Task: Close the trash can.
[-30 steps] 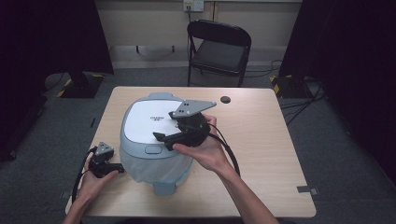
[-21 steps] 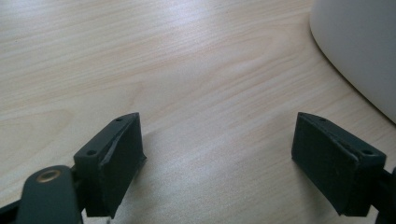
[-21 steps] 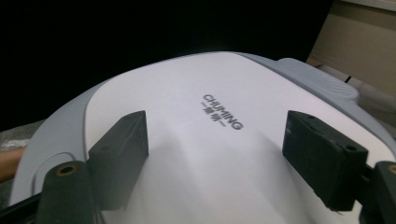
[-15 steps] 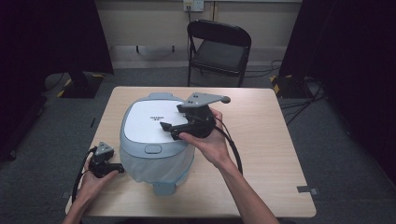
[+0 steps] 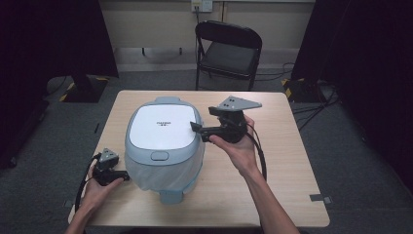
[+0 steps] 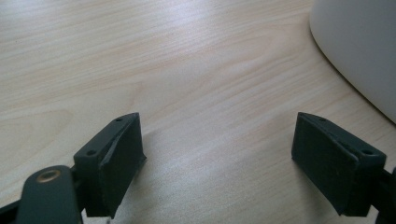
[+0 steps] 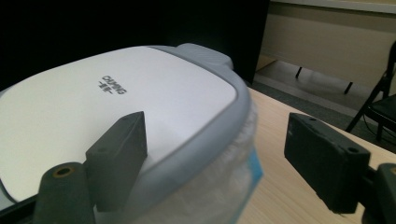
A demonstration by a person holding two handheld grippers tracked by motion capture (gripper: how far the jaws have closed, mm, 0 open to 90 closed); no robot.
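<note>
Jaws of our right gripper (image 5: 196,128) stand apart beside the rice cooker (image 5: 163,141) lid's rim. Our left gripper (image 5: 124,176), jaws apart too, rests on the table (image 5: 287,161). We judge the lid comes next.

A rice cooker (image 5: 163,141) sits on the table (image 5: 292,165), a chair (image 5: 228,48) behind it.

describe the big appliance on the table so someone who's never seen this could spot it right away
On the wooden table, left of centre, sits a rounded rice cooker. It is the largest thing there, with a white lid panel, a grey rim and a latch button at the front, between the left gripper and right gripper.
</note>
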